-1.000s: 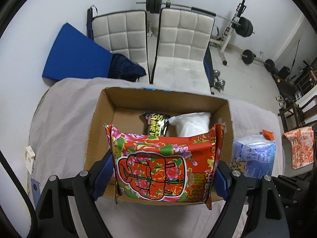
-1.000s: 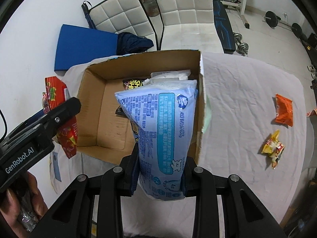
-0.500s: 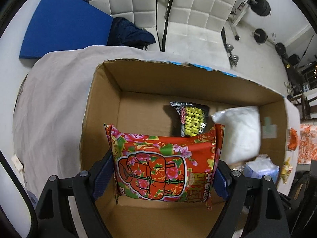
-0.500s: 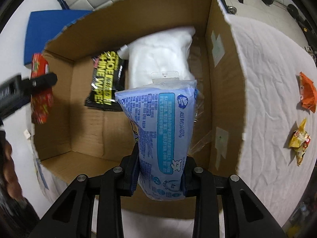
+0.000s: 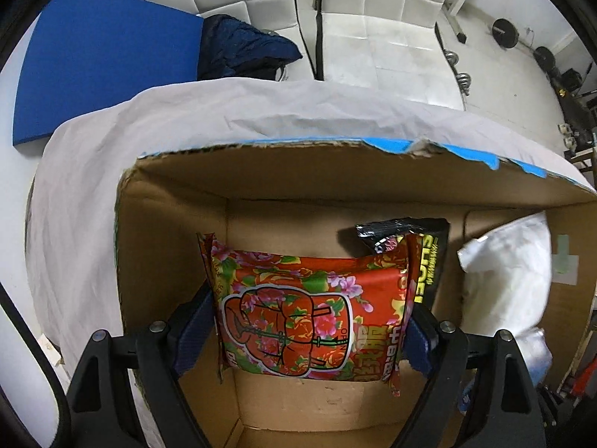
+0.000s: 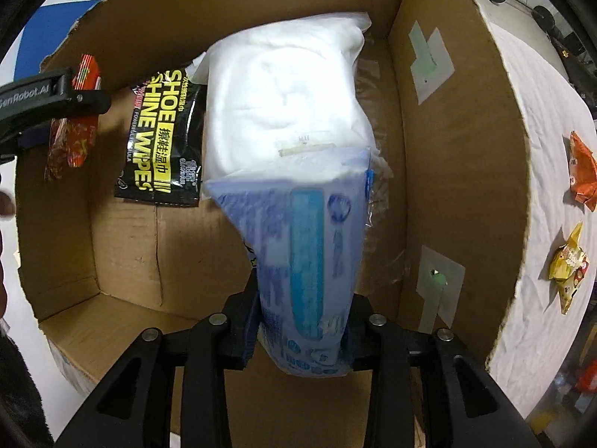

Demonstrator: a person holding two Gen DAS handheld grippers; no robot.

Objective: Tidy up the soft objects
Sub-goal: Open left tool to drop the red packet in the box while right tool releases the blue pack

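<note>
My left gripper [image 5: 309,321] is shut on a red floral pack [image 5: 309,310] and holds it low inside the open cardboard box [image 5: 175,254], near its left wall. My right gripper [image 6: 302,321] is shut on a blue wipes pack [image 6: 302,261] and holds it inside the same box [image 6: 455,171], near its right wall. On the box floor lie a black shoe wipes pack [image 6: 160,142] and a white soft pack [image 6: 283,93]; both also show in the left wrist view, the black pack [image 5: 429,250] and the white pack [image 5: 507,272]. The left gripper with the red pack [image 6: 74,130] shows in the right wrist view.
The box stands on a table under a white cloth [image 5: 93,194]. An orange packet [image 6: 582,171] and a yellow packet [image 6: 569,265] lie on the cloth right of the box. Two white chairs [image 5: 335,11] and a blue mat [image 5: 93,59] stand behind the table.
Both grippers have moved forward and down from above the box edge into the box, each still holding its pack.
</note>
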